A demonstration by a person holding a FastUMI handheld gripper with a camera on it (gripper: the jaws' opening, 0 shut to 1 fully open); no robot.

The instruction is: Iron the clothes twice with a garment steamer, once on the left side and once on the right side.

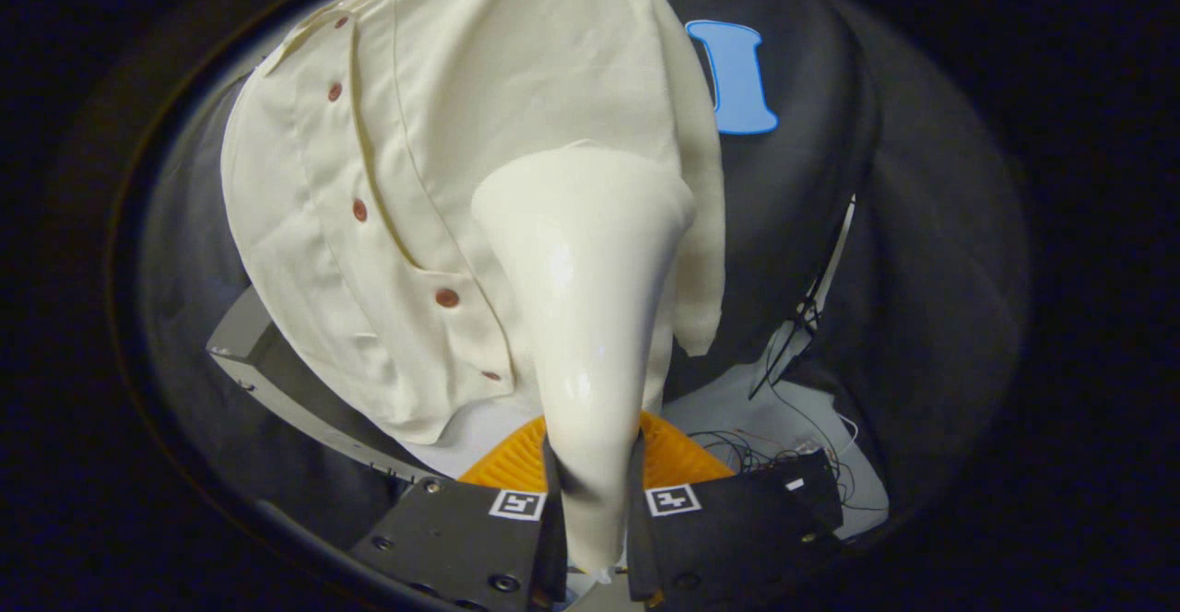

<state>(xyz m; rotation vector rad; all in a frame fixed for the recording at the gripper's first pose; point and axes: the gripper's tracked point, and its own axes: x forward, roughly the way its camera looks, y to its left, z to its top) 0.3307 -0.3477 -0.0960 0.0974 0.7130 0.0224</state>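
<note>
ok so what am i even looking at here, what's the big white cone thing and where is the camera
The camera rides on a hand-held gripper and looks forward along its two fingers, the dark blocks with square markers at the bottom. There is no robot arm; a person carries this tool. The jaws are shut on the handle of a white garment steamer, the cone shape that widens away from the camera. Its broad head rests against a cream shirt with reddish-brown buttons, which hangs in front of the booth's black cloth wall. The head sits on the panel to the right of the button row. Below the steamer, just beyond the fingers, is an orange ribbed thing; I cannot tell what it is. Loose wires lie to its right.
</note>
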